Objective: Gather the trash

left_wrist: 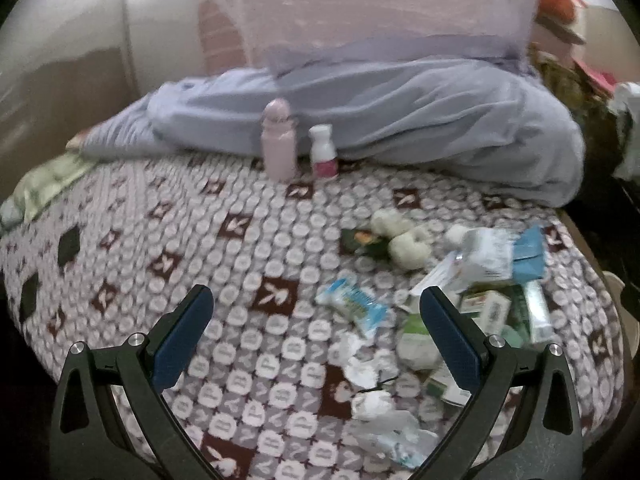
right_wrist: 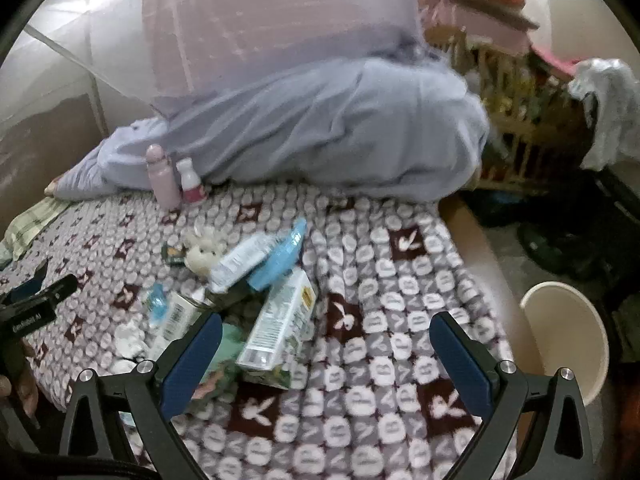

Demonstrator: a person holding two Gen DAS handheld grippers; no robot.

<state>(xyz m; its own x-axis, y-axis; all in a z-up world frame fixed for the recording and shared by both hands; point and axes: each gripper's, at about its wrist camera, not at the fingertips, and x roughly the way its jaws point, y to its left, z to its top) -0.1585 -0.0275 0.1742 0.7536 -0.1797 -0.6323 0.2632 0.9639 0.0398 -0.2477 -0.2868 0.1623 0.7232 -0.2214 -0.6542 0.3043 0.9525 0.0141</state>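
Observation:
Trash lies scattered on a patterned bedspread: a blue-white wrapper, crumpled white paper, small cartons and a blue packet. My left gripper hovers open above the bedspread, the trash just right of centre and under its right finger. In the right wrist view the same pile shows, with a long white carton and a blue packet. My right gripper is open over bare bedspread, and the carton sits by its left finger. A cream bin stands on the floor to the right.
A pink bottle and a small white bottle stand upright by a heaped lilac blanket. White plush toys lie near the trash. A cluttered wooden rack is beyond the bed's right edge. The left gripper's body shows at the left.

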